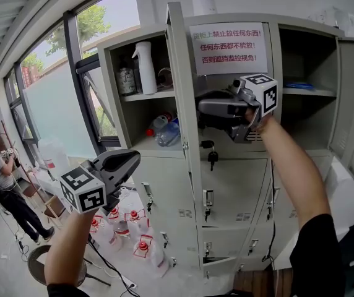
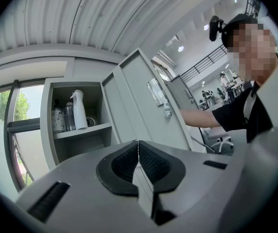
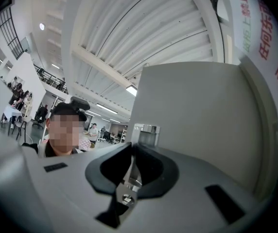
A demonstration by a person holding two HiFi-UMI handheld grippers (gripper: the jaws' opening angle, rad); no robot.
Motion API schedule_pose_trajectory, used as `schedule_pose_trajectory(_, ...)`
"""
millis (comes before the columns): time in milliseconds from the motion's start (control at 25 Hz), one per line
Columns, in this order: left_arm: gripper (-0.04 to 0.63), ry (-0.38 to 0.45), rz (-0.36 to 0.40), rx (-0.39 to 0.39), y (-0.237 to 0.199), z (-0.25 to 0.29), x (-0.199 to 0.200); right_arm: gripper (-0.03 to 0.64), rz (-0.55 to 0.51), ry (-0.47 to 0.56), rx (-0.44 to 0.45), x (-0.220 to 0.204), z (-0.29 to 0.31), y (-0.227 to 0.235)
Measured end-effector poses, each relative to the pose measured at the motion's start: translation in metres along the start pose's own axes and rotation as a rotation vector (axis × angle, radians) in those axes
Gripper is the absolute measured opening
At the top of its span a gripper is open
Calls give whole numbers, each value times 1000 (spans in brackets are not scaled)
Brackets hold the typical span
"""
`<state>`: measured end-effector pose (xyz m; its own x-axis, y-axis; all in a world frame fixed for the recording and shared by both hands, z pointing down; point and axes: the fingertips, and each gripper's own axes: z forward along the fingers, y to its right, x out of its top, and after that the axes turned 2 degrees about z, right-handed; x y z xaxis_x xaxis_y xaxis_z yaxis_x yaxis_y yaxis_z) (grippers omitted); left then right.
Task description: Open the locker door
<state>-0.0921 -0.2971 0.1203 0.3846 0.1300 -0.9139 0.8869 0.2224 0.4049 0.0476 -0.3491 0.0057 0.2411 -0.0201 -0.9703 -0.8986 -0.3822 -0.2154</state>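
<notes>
The grey locker door with a paper notice stands swung out from the top-left compartment; its free edge is toward me. My right gripper is at the door's face, shut on a small metal pull tab that shows between its pads. The door panel fills the right of the right gripper view. My left gripper hangs low at the left, apart from the locker, shut with its pads meeting and nothing between them. The open door shows ahead of it.
A white spray bottle and jars stand on the open compartment's upper shelf, plastic bottles on the lower. Keys hang from the door's lock. Another open door is at the right. Bottles stand on the floor; a person is at far left.
</notes>
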Motion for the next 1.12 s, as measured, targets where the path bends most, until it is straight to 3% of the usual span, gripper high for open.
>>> schedule_pose_trajectory(560, 17, 29, -44, -5, 4, -10, -4, 43, -112, 63, -142, 14, 2, 5)
schedule_pose_trajectory(800, 17, 121, -145, -8, 9, -30, -2, 43, -172, 119, -185, 16, 5, -12)
schedule_pose_trajectory(880, 17, 127, -133, 6, 11, -35, -6, 41, -175, 147, -206, 10, 5, -18)
schedule_pose_trajectory(1000, 17, 118, -82, 34, 18, -39, -15, 37, -196, 215, -300, 0, -8, -26)
schedule_pose_trajectory(1120, 17, 142, -81, 28, 32, -44, -19, 31, -222, 248, -425, -19, -25, -37)
